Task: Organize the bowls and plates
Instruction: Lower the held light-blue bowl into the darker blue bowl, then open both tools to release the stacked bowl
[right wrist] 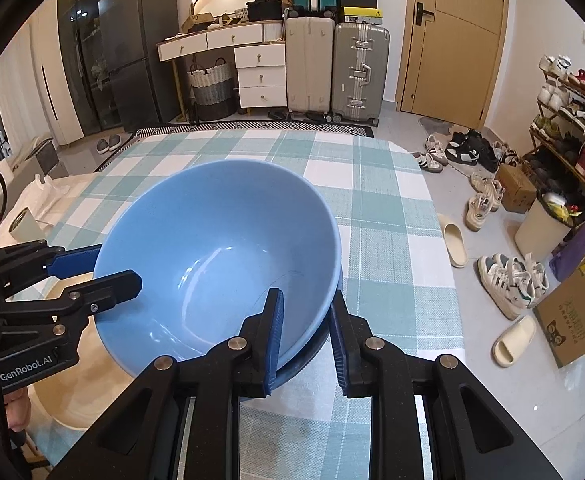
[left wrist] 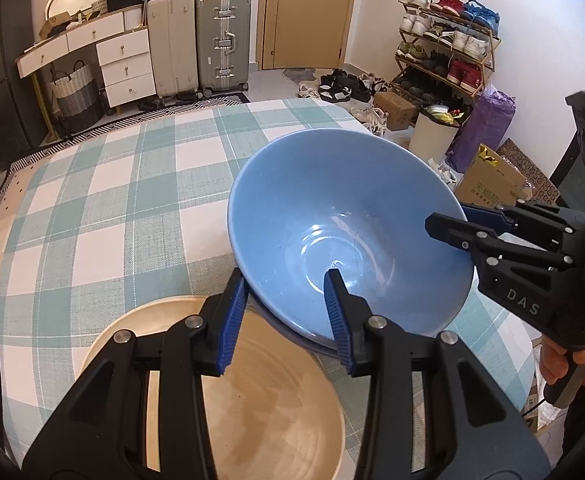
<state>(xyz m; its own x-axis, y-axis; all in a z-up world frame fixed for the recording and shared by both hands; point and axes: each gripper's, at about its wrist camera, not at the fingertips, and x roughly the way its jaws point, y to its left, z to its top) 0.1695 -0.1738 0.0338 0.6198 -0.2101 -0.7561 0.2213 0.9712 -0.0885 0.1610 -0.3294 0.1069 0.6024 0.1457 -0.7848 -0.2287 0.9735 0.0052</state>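
White walls [right wrist: 532,8] and a pale tiled floor [right wrist: 476,308] frame the room. A tan door [right wrist: 452,36] stands beside two suitcases [right wrist: 336,68] and a white drawer unit [right wrist: 260,76]; a shoe rack [left wrist: 444,48] lines the right wall.

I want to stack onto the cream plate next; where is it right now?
The cream plate lies on the checked tablecloth at the near edge, under the left gripper, just left of the blue bowl.
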